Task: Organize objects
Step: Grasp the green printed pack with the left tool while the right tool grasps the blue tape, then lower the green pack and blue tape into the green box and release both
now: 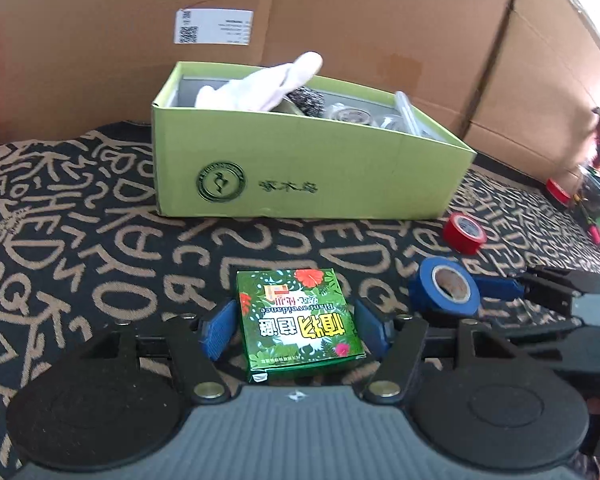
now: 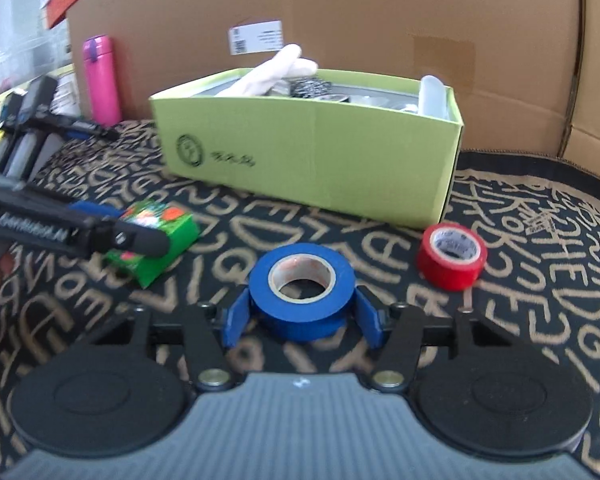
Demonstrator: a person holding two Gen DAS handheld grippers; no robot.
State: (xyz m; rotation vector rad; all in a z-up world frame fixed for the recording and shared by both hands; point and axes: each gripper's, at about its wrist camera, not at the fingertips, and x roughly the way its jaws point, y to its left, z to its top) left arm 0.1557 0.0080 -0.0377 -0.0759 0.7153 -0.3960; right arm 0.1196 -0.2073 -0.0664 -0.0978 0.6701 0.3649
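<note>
A small green printed box (image 1: 300,316) lies on the patterned cloth, and my left gripper (image 1: 296,330) is shut on it, a blue pad against each side. The right wrist view shows the same box (image 2: 168,232) at the left, between that gripper's fingers. A blue tape roll (image 2: 302,284) lies flat on the cloth with my right gripper (image 2: 302,320) shut on it, pads touching its two sides. A red tape roll (image 2: 452,256) lies free to the right. Behind stands an open light-green carton (image 2: 312,160) holding a white glove (image 1: 268,84), a metal scourer and clear items.
Large cardboard boxes (image 1: 340,20) wall off the back and right. A pink bottle (image 2: 100,80) stands at the back left beside dark clutter. More small objects, one of them red (image 1: 558,191), lie at the far right of the black-and-tan cloth (image 1: 80,220).
</note>
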